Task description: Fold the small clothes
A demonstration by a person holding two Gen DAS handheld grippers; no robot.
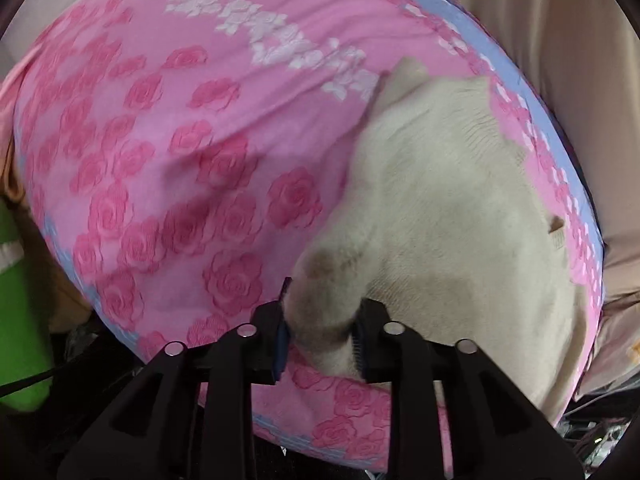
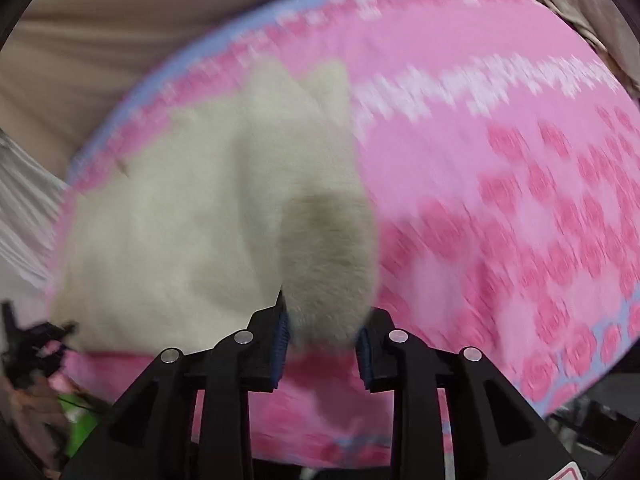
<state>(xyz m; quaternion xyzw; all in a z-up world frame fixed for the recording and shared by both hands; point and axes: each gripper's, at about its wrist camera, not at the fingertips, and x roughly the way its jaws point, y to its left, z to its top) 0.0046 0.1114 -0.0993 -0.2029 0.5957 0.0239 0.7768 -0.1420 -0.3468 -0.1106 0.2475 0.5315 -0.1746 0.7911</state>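
Left wrist view: left gripper pinches a bunched corner of the cream garment between its blue pads; the rest of the garment spreads beyond the fingers over the pink rose-print cover.

Right wrist view, blurred: right gripper likewise clamps a fold of the cream garment, which lies ahead on the pink rose-print cover, near its blue edge.

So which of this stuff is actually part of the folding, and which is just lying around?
Part of the job:
cream garment
left hand-held gripper, pinching a bunch of it
right hand-held gripper, pinching another bunch
pink rose-print sheet it lies on

Just lying about:
green object
beige cloth behind
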